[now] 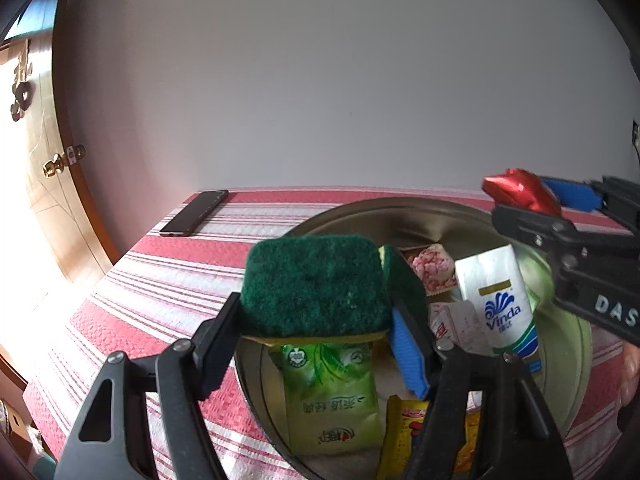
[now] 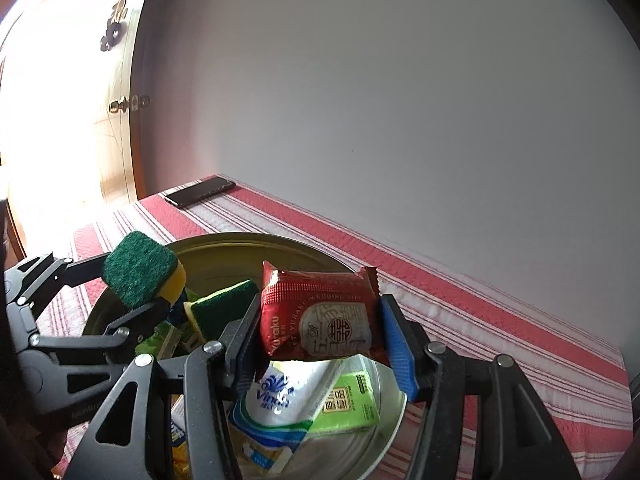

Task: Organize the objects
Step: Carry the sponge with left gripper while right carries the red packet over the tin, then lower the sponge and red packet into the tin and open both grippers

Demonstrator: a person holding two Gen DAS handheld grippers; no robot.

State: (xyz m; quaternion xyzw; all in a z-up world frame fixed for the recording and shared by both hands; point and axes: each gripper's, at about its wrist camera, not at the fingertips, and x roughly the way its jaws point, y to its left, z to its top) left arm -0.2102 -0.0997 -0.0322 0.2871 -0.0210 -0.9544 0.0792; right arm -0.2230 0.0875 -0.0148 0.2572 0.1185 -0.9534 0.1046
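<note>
Sponge (image 1: 316,284), green and coarse on its scouring face with a yellow foam layer beneath, is sitting pinched between the fingers of my left gripper (image 1: 320,320), which are closing on its two sides and holding it up over the round metal bowl (image 1: 360,210). My right gripper (image 2: 320,332) is clamping a glossy red snack packet (image 2: 320,312) with crimped ends, also above the bowl, its jaws drawn in to the packet's width. My left wrist view is showing only a rounded red end of that packet (image 1: 520,192), while my right wrist view is showing its printed front with a white oval label. My right view is also catching a second sponge (image 2: 220,312) leaning inside the bowl, which my left view is mostly hiding behind the held sponge. Below me the bowl is holding a white tissue pack (image 1: 500,300) printed Vinda, a light green pouch (image 1: 332,392), a yellow wrapper (image 1: 404,432) and a pink and white sweet (image 1: 434,270). The bowl is resting on a woven cloth (image 1: 160,280) striped red and white, and a dark flat phone (image 1: 194,213) is lying at its far corner near the pale wall (image 1: 340,80). A wooden door (image 2: 116,120) with a brass knob is standing beyond.
</note>
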